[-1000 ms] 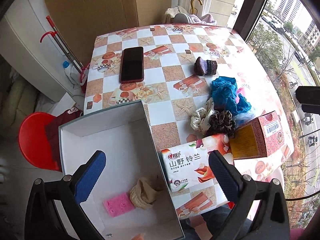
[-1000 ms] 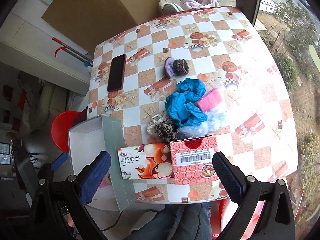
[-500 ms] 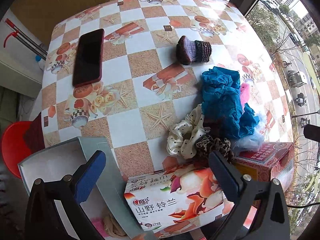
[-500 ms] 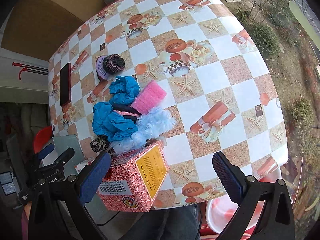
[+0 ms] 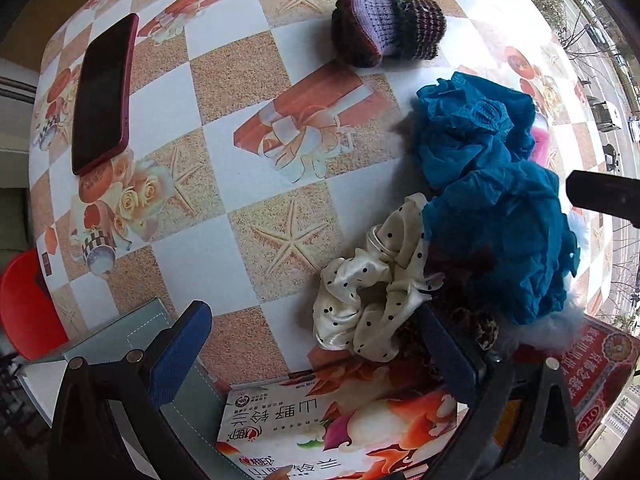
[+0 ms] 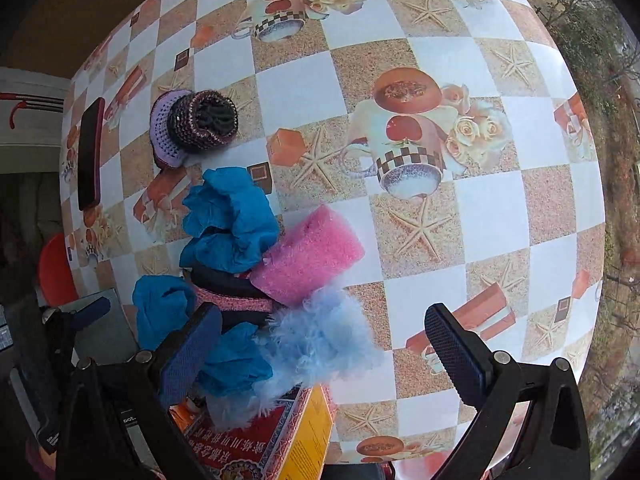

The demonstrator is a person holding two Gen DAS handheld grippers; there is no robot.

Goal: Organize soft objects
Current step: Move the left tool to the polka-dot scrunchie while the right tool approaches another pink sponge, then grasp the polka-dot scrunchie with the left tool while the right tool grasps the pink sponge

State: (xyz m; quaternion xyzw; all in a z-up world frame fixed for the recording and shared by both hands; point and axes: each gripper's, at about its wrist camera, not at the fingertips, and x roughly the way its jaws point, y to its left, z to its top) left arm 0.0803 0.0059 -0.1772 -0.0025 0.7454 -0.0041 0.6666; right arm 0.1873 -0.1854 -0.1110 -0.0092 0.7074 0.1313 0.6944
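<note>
Checkered oilcloth with starfish and teacups covers the bench [image 5: 256, 64], and the soft things sit heaped at lower right of the left wrist frame: a cream polka-dot scrunchie [image 5: 372, 300], crumpled blue fabric [image 5: 492, 200], a knitted hat [image 5: 384, 24] apart near the top. Left tool [image 5: 316, 356] is spread wide, empty, low over the scrunchie. Right tool [image 6: 324, 348] is also wide open with nothing in it, above the pale blue fluffy piece [image 6: 320, 344] beside the pink sponge [image 6: 308, 256]. Risk, I'd say: the heap is tangled, so one pinch may drag neighbours along, or a pad may catch the tissue pack [image 5: 344, 428] at the bottom edge.
</note>
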